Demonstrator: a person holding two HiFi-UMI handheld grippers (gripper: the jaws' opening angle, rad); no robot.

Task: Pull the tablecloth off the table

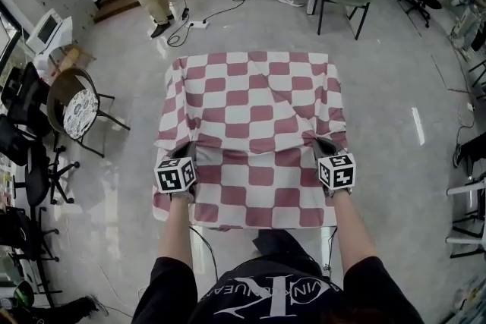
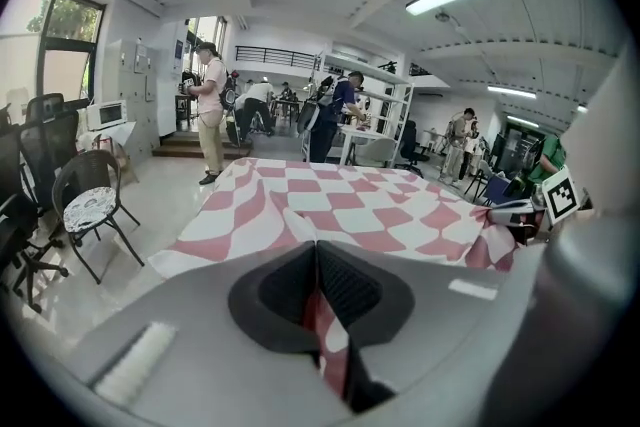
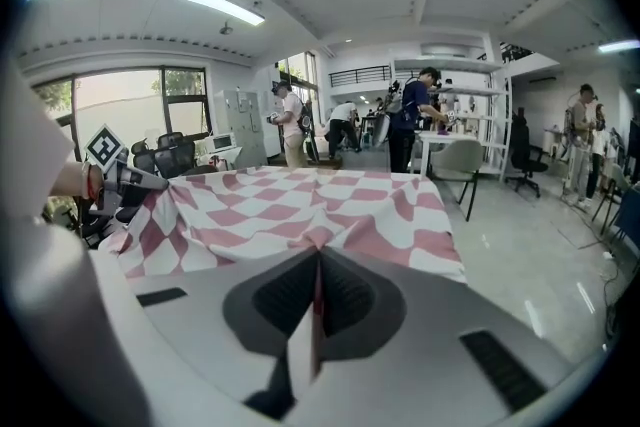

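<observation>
Tablecloth (image 1: 258, 106) in red and white checks lies spread over the table, which it hides from the head view. Its long axis runs straight away from the person. The left gripper (image 1: 184, 155) and right gripper (image 1: 325, 144) sit on the near part of the cloth, one towards each side and about level with each other, so neither hand is nearer. Puckers gather at both, and the near hem hangs below them towards the person.

In the left gripper view the jaws are clenched on a raised fold of the cloth (image 2: 325, 315), and a strip of check runs back between the pads. The rest of the cloth stretches ahead and to the right.

In the right gripper view the jaws are likewise clamped on a thin pinch of fabric (image 3: 315, 300), with the cloth fanning out ahead and to the left.

Nearly all the cloth lies beyond both jaws, so the coming pull looks to be back towards the person, both hands together.
</observation>
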